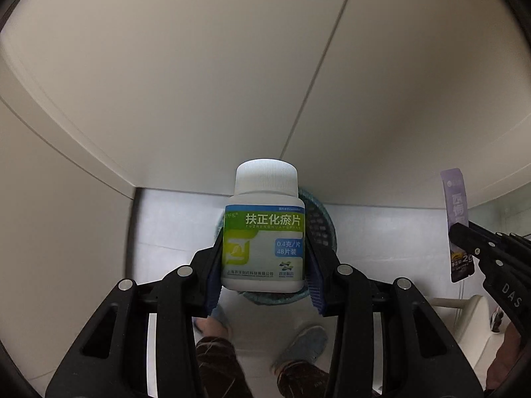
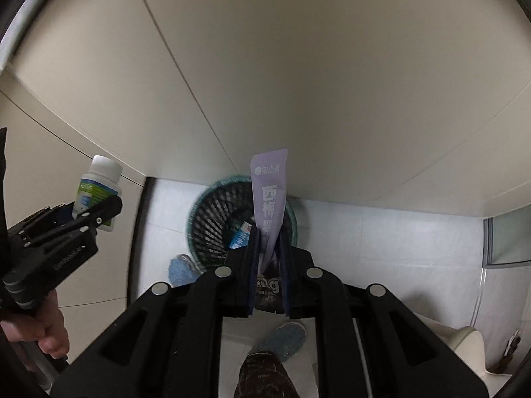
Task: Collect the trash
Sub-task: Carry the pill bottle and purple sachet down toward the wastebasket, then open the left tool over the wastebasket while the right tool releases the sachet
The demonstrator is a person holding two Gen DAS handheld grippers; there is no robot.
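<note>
In my left hand, the left gripper (image 1: 264, 265) is clamped on a white pill bottle (image 1: 264, 232), its blue-padded fingers (image 1: 214, 275) pressing the label from both sides. The bottle stands upright between them, ribbed white cap toward twelve o'clock, its green, white and blue label facing my camera. Right behind it, a sliver of the teal-rimmed waste basket (image 1: 320, 222) peeks out at about two o'clock of the bottle, on the pale floor (image 1: 166, 219). Down at six o'clock I see my own feet in blue slippers (image 1: 307, 341). Over at three o'clock of this view, my other tool pinches a purple sachet (image 1: 457, 222).

From the right wrist view, the left gripper (image 2: 99, 212) sits at nine o'clock with the pill bottle (image 2: 96, 189) tilted in it, my left hand (image 2: 39, 328) wrapped around its handle at about eight o'clock. The right gripper (image 2: 269, 265) is closed tight on the purple sachet (image 2: 269, 195), which sticks up toward twelve o'clock, its lower part squeezed flat between the pads. The black slatted waste basket (image 2: 215, 219) lies just beyond the fingertips, and the sachet overlaps its rim in the picture. Inside the basket, a blue-and-white wrapper (image 2: 239, 235) shows beside the left finger. Beige cabinet panels (image 2: 298, 66) fill the upper half. A slipper (image 2: 285, 338) shows at six o'clock.
</note>
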